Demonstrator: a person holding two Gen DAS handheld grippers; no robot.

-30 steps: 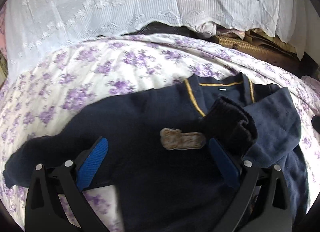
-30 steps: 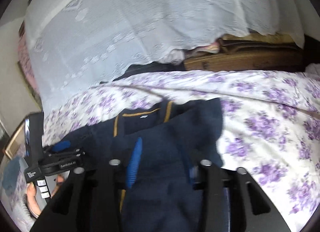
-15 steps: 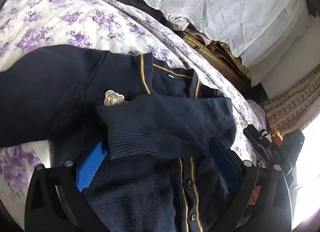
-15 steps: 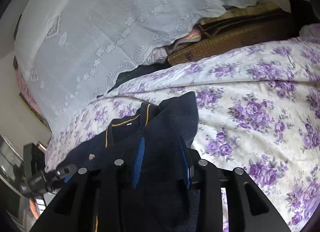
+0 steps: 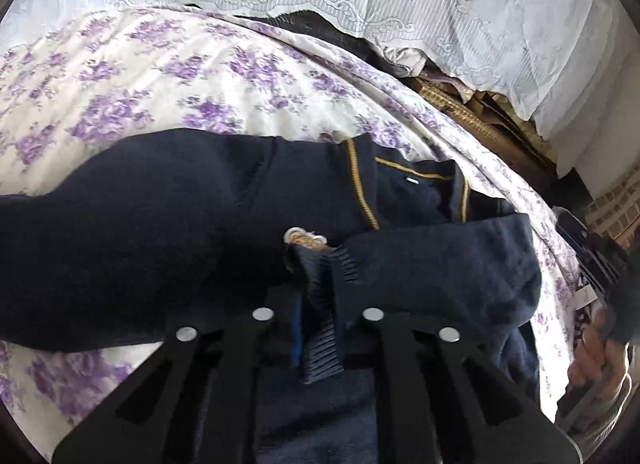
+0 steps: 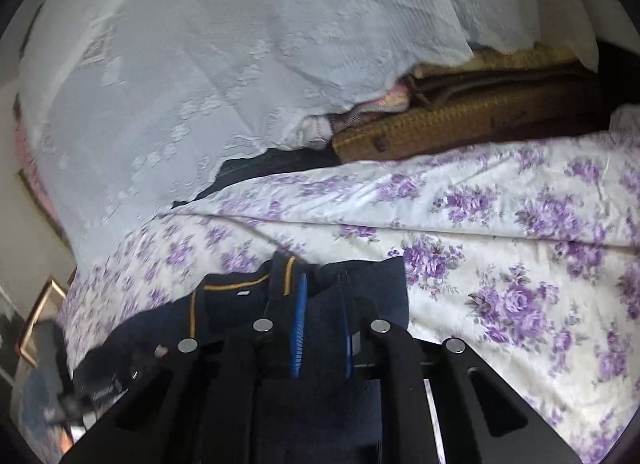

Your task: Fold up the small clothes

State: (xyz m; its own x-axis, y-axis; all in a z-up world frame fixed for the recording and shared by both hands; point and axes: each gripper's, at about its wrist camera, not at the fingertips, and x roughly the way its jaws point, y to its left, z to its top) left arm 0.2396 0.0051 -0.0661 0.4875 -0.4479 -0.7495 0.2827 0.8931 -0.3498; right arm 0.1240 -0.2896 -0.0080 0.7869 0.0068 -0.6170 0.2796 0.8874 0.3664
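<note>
On the floral bedsheet (image 5: 160, 76), both tools pinch the knitted navy cardigan (image 5: 168, 248).

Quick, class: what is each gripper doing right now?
Left gripper: shut on the cardigan's ribbed cuff.
Right gripper: shut on the navy cardigan.

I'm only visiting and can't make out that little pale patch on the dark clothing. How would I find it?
Start at the floral bedsheet with purple flowers, then the navy cardigan spread on it. The small cream badge sits on its chest, just above the ribbed cuff held by the left hand-held gripper. It is the only pale, embroidered spot on the dark knit.
</note>
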